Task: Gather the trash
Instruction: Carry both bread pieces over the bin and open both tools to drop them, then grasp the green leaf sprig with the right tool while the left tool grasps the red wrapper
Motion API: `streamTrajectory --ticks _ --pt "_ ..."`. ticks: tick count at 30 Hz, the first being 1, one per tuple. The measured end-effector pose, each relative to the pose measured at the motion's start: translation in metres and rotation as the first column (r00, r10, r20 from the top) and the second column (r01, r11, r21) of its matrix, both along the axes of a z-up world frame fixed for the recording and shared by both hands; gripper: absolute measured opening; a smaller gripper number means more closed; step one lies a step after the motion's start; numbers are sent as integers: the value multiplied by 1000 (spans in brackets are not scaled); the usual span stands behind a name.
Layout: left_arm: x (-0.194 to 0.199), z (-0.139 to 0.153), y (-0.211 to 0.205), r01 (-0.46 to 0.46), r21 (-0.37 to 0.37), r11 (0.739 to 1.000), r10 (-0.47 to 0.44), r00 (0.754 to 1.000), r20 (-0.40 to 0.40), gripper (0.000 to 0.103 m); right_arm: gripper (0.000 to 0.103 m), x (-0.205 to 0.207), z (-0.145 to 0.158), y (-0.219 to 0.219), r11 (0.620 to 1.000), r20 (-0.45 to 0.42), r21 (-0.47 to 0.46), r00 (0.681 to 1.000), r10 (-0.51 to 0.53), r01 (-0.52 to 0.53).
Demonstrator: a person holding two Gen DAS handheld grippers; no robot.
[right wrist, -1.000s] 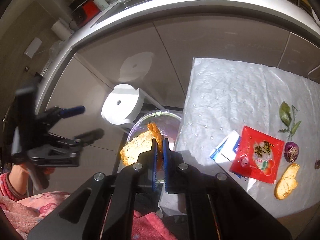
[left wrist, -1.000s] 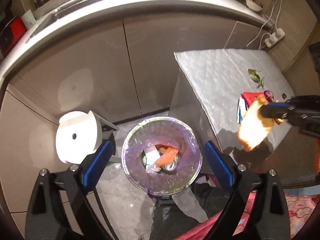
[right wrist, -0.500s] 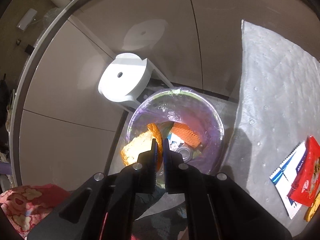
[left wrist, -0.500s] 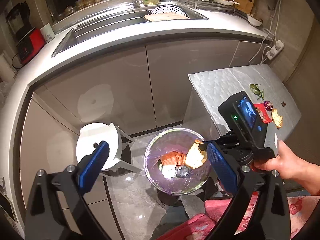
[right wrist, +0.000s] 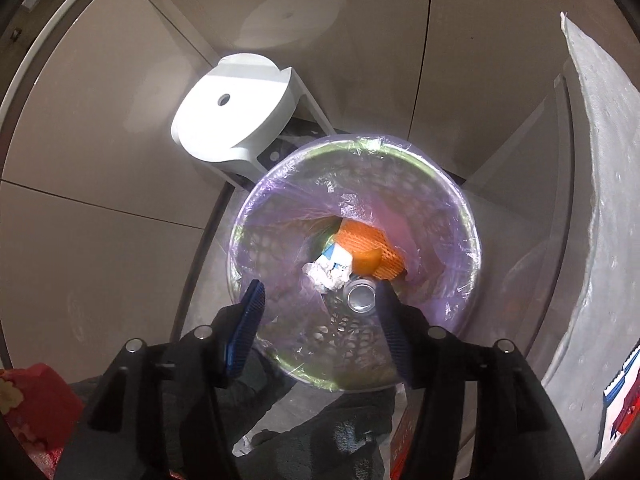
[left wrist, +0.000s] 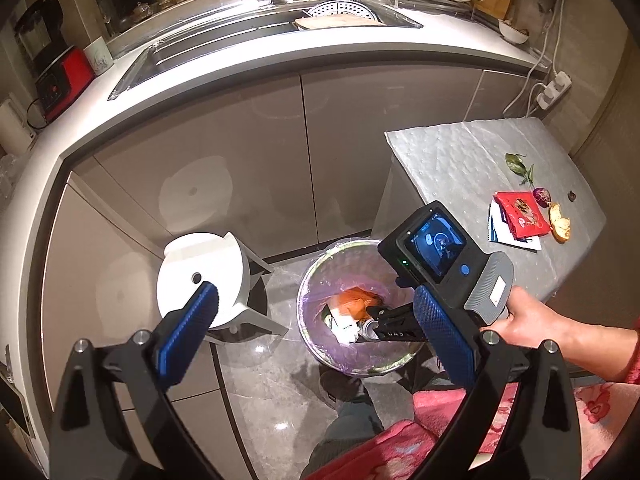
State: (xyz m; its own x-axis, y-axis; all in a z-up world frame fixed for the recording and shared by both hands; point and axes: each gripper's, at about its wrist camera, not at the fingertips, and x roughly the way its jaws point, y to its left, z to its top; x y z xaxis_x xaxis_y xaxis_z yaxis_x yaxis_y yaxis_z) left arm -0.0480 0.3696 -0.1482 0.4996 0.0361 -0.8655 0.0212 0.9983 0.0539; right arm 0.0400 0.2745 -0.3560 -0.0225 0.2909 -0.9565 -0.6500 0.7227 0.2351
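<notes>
A round trash bin (right wrist: 460, 200) lined with a purple bag stands on the floor; it also shows in the left wrist view (left wrist: 308, 292). Inside lie the bread piece (right wrist: 366, 262), an orange net (right wrist: 360, 236), crumpled paper (right wrist: 324, 276) and a can (right wrist: 360, 296). My right gripper (right wrist: 320, 292) is open and empty right over the bin; in the left wrist view its fingers (left wrist: 396, 314) reach over the bin. My left gripper (left wrist: 316, 312) is open and empty, high above the floor. On the table (left wrist: 460, 160) lie a red packet (left wrist: 520, 214), a bread piece (left wrist: 560, 226), a leaf (left wrist: 518, 164) and a purple bulb (left wrist: 542, 196).
A white stool (left wrist: 200, 276) stands left of the bin, against the cabinet doors (left wrist: 280, 160). A counter with a sink (left wrist: 260, 40) runs above. A power strip (left wrist: 554, 88) hangs on the right wall. My legs and a red patterned garment (left wrist: 460, 420) are below.
My right gripper moved down over the bin and opened; the bread piece it held now lies in the bin. My left gripper rose and drew back.
</notes>
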Motion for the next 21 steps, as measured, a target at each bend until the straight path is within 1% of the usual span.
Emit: streamTrajectory --ticks 1,5,7,8,10,12,14,16,18,19,21 --pt "0 0 -2 -1 -4 1000 1 1000 0 94 68 2 6 -4 1000 5 16 1000 -14 14" --pt "2 4 -10 0 -46 999 1 1000 16 94 70 12 44 -42 986 2 117 993 -117 116" --pt "4 8 -17 7 -71 997 -5 1000 30 94 78 19 69 -77 966 23 171 979 -202 195" --pt "5 10 -22 8 -78 997 -5 999 39 95 80 23 81 -98 952 41 193 967 -251 239" --pt "10 12 -33 10 -87 996 -6 999 48 95 85 32 102 -141 919 80 224 934 -348 323" --pt "17 12 -44 13 -94 995 -9 999 45 95 85 43 117 -191 878 120 232 884 -452 418" --pt "23 10 -57 19 -102 995 -16 999 38 95 86 56 121 -239 834 151 230 828 -540 502" --pt "29 9 -70 26 -109 994 -23 999 34 95 86 74 116 -279 795 175 204 777 -604 572" --pt "33 9 -83 31 -105 994 -28 999 32 95 86 92 106 -311 767 198 178 741 -642 617" --pt "35 9 -90 35 -101 994 -32 999 31 95 86 104 99 -323 756 212 158 726 -655 636" --pt "38 9 -101 38 -91 995 -35 999 29 95 86 121 83 -339 747 215 133 716 -664 652"
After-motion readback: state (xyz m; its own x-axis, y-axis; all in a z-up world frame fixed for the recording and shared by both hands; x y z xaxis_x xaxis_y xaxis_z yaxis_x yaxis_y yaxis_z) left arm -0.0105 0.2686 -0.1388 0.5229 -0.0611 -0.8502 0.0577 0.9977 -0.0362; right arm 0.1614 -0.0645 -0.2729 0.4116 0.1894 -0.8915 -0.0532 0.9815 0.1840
